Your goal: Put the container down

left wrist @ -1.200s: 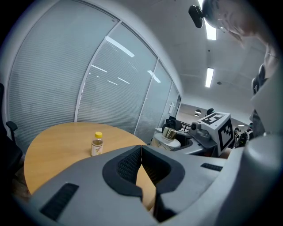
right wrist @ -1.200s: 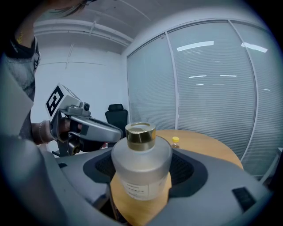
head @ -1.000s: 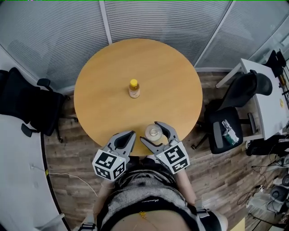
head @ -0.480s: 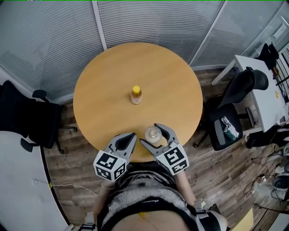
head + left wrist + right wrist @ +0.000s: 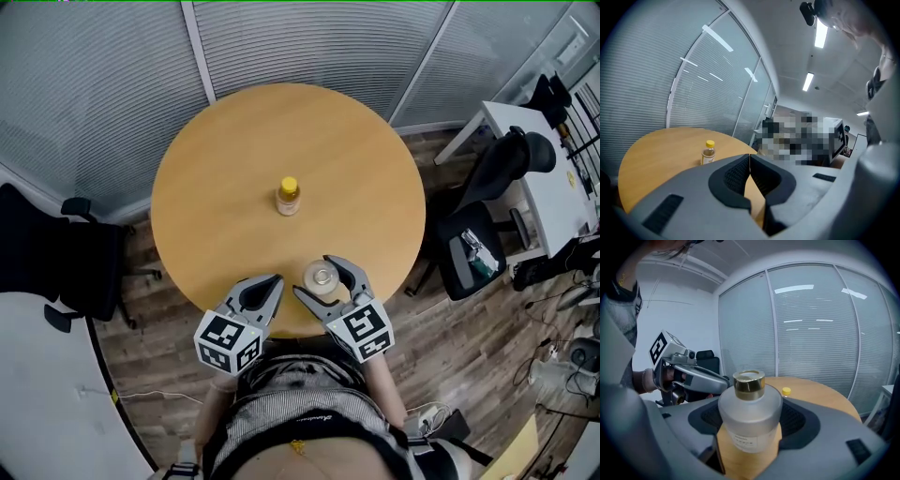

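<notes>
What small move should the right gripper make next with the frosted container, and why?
Probably ease the container straight down onto the table before opening. The right gripper has its jaws clamped on the container's sides over the table's near edge, and no view shows whether its base is seated.

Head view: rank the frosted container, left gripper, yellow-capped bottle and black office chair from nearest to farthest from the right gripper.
1. Frosted container: between the jaws of the right gripper, at the near edge of the table.
2. Left gripper: just to its left, jaws together.
3. Yellow-capped bottle: mid-table, farther out.
4. Black office chair: off the table, to the right.
</notes>
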### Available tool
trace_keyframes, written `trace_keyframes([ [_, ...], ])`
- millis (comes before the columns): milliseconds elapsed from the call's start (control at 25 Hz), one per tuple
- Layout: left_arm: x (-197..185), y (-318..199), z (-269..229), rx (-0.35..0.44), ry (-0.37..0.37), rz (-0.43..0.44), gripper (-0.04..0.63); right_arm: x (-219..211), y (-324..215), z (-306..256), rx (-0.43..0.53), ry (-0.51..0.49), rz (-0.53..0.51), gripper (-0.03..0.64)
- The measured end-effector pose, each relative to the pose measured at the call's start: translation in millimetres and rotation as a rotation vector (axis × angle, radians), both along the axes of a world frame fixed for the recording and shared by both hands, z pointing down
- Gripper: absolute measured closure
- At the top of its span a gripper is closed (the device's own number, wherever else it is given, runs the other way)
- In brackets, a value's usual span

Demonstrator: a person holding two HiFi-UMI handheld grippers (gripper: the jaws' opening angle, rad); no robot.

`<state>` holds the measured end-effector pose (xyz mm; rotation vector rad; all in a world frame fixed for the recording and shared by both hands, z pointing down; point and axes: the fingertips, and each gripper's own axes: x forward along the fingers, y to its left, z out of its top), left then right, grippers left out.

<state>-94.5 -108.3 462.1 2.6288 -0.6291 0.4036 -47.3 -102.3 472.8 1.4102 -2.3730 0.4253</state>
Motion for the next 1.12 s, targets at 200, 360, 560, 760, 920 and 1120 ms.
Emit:
trace_keyframes([
  [200, -3.1, -4.5, 4.6, -0.006, -0.007, 0.026, 0.574, 0.2, -4.6, 2.5, -0.001, 0.001, 0.030, 0.268],
  [360, -0.7, -7.3, 7.7, -0.009, -0.013, 0.022, 0.574, 6.1, -8.8, 4.3, -0.009, -0.005, 0.034, 0.268],
  [560, 8.4, -10.4, 9.6, -0.014, -0.024, -0.007, 0.574, 18.0, -14.0, 3.4, -0.009, -0.015, 0.010, 0.268],
  [760, 27.6, -14.2, 3.9, -0.004, -0.023, -0.061, 0.574, 36.1, -18.0, 0.4, -0.005, -0.006, -0.055, 0.268],
  [920, 44.7, -15.1, 1.2, -0.012, -0.014, -0.117, 0.574, 56.2, -20.8, -0.2, -0.008, 0.011, -0.104, 0.268],
  [1120, 64.7, -12.6, -0.1, -0.008, -0.016, -0.156, 0.574, 77.9, -23.3, -1.7, -0.007, 0.012, -0.143, 0.268],
])
